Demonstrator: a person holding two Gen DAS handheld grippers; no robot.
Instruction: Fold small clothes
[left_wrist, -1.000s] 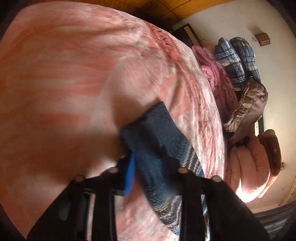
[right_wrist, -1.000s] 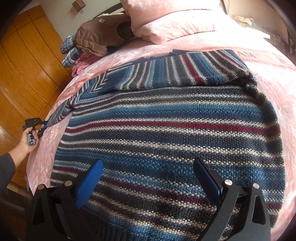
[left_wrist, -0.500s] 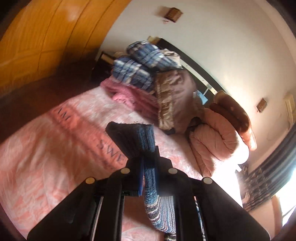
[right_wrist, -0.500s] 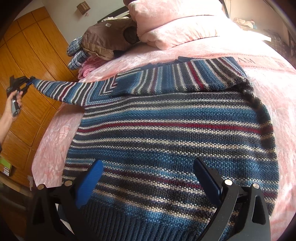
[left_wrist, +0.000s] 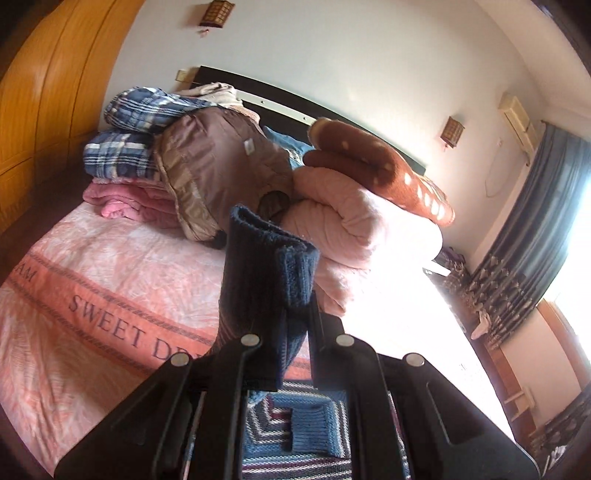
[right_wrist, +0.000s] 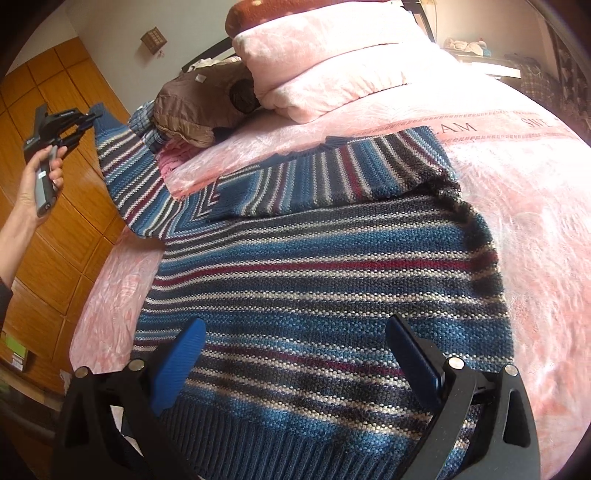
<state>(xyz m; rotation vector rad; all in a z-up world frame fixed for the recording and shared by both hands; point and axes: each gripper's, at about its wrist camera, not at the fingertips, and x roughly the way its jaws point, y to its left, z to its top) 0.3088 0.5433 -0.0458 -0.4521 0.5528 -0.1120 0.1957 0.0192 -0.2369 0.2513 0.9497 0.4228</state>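
Bedding (left_wrist: 351, 229) (piled) lies behind the sweater (right_wrist: 332, 280); left tool (left_wrist: 291, 314) pinches its sleeve (right_wrist: 125, 173), right tool (right_wrist: 295, 354) gapes.

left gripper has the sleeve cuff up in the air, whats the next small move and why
Probably carry the cuff across and lay that sleeve over the sweater body: the left gripper is shut on it, the other sleeve is already folded in, and the right gripper is open over the hem.

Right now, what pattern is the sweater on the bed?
Sweater: horizontal blue, charcoal, white and maroon stripes, clearest in the right wrist view.
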